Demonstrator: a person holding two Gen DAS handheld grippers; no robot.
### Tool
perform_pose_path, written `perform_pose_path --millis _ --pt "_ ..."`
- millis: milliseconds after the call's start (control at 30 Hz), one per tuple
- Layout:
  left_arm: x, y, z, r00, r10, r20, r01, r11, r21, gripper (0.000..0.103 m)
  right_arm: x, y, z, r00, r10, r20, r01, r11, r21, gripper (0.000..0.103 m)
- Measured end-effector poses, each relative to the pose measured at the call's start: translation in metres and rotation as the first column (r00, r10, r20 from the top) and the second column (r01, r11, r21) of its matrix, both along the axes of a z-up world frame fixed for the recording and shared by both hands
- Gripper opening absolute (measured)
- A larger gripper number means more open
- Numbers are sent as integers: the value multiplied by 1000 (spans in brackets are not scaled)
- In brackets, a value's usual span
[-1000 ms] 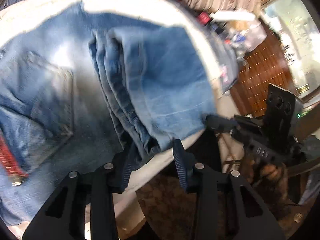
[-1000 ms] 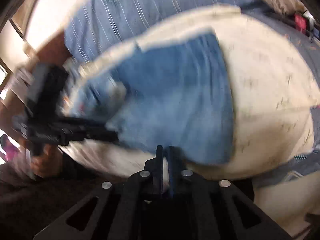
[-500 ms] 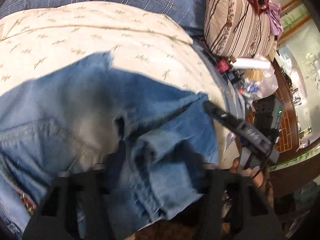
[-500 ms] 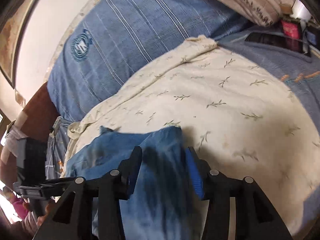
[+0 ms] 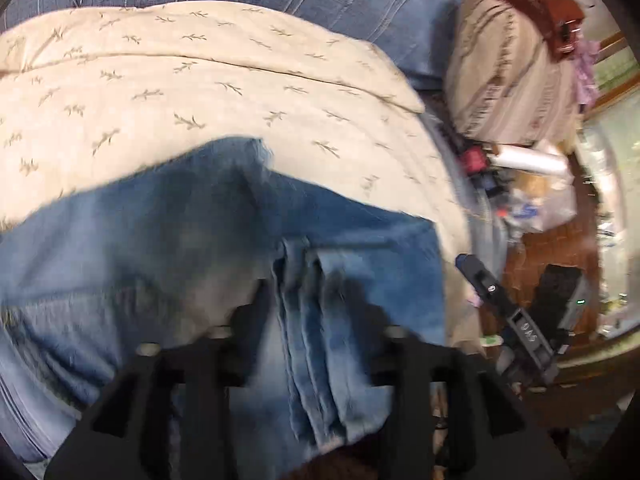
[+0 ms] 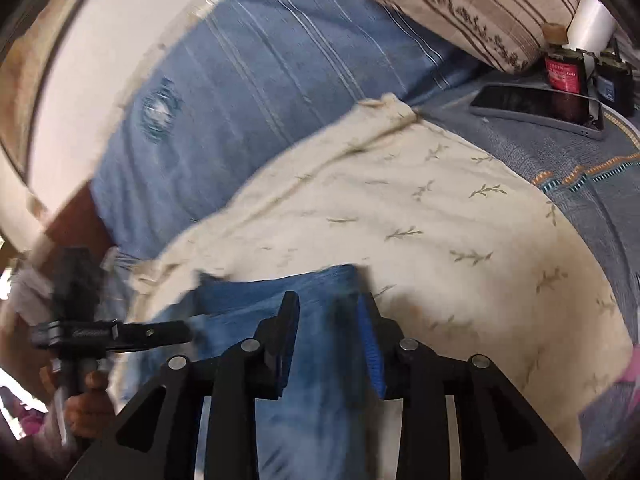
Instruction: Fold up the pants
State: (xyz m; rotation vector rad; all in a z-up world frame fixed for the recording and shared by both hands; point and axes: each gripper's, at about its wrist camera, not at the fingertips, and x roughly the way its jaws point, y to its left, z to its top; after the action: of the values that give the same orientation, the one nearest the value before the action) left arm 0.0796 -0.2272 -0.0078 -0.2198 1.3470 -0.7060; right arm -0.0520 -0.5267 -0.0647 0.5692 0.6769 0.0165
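Blue jeans (image 5: 168, 232) lie on a cream leaf-print cloth (image 5: 200, 92) on a bed. In the left wrist view my left gripper (image 5: 308, 300) is open, its fingers straddling the bunched leg hems at the jeans' near edge. My right gripper shows there at the right (image 5: 472, 268), beside the jeans' right edge. In the right wrist view my right gripper (image 6: 328, 312) is open over the jeans (image 6: 320, 400), near their far right corner. My left gripper shows at the left (image 6: 180, 330), at the jeans' left edge. The frames are blurred.
A blue striped sheet (image 6: 248, 80) lies behind the cream cloth. A striped pillow (image 5: 508, 72) sits at the far right with a brown bag (image 5: 536, 0) on it. A phone (image 6: 532, 104), a red jar (image 6: 564, 72) and a white roll (image 5: 528, 160) lie on the right.
Both grippers moved from the bed's near edge onto the jeans. The right gripper went from shut to open. The jeans' lower part now lies folded over.
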Motion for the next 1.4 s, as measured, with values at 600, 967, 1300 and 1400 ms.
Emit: perform_pose_path --millis 600,967,1300,1400 --pt "4 -35 -18 998 -43 -38 48 989 143 43 -18 187 -26 863 456 -218 -504 752 -424 12" --pt "-5 -10 -12 999 -32 -6 32 989 145 33 -42 158 -19 860 483 -164 -509 834 -215 28" --pt "-21 -33 -15 997 -79 17 76 988 134 52 31 37 1 994 72 -85 -89 973 -213 59" --pt "-12 -52 -8 992 -91 82 72 976 204 19 46 34 -1 991 75 -109 -100 965 -242 12"
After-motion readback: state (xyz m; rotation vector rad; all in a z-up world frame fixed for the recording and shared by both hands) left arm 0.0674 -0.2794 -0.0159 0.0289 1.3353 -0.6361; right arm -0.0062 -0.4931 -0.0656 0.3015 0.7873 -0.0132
